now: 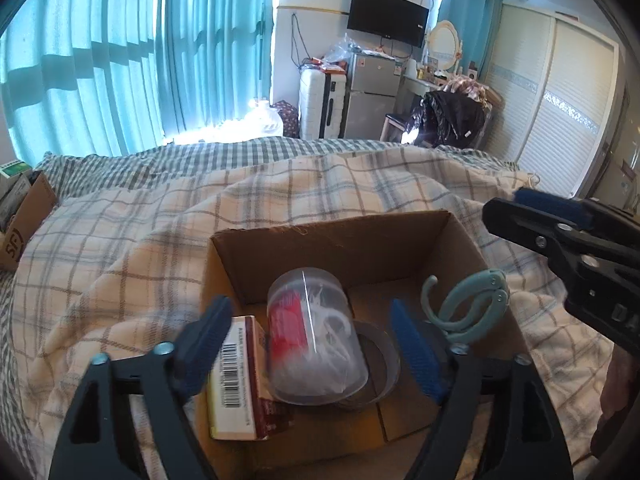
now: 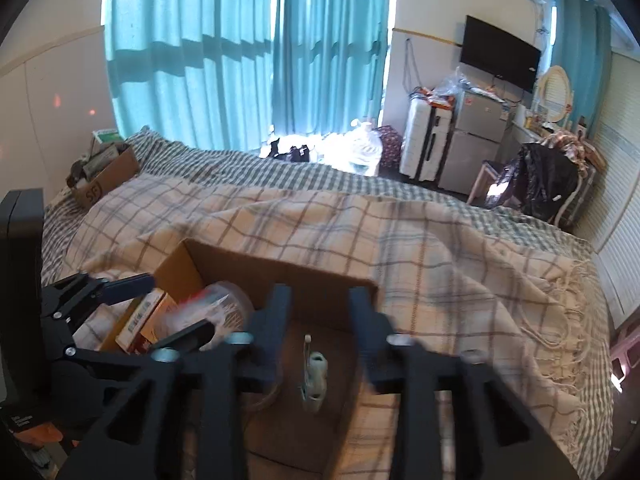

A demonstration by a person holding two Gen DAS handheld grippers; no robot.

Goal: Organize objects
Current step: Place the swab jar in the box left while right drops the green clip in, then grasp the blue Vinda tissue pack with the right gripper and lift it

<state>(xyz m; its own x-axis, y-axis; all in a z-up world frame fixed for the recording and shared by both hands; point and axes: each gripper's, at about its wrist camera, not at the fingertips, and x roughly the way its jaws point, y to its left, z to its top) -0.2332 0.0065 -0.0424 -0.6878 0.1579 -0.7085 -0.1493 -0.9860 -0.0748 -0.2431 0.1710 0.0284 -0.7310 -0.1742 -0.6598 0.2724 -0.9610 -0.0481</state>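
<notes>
We see a brown cardboard box (image 1: 332,240) on the checked blanket (image 1: 120,248) of the bed. In it lie a clear round plastic jar (image 1: 316,336), a small paper carton (image 1: 236,380), a tape roll (image 1: 380,364) and a curvy green hook (image 1: 468,304). Our left gripper (image 1: 312,352) gapes wide around the jar. Our right gripper (image 2: 320,312) is wide too, holding nothing, and looks blurry.

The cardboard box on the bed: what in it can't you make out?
- Clear plastic jar: contents are a white and red jumble behind glare in the left wrist view.
- Tape roll: mostly hidden behind the jar.
- Teal hook: blurred, edge-on in the right wrist view.
- Box front: cut off by the left gripper.
</notes>
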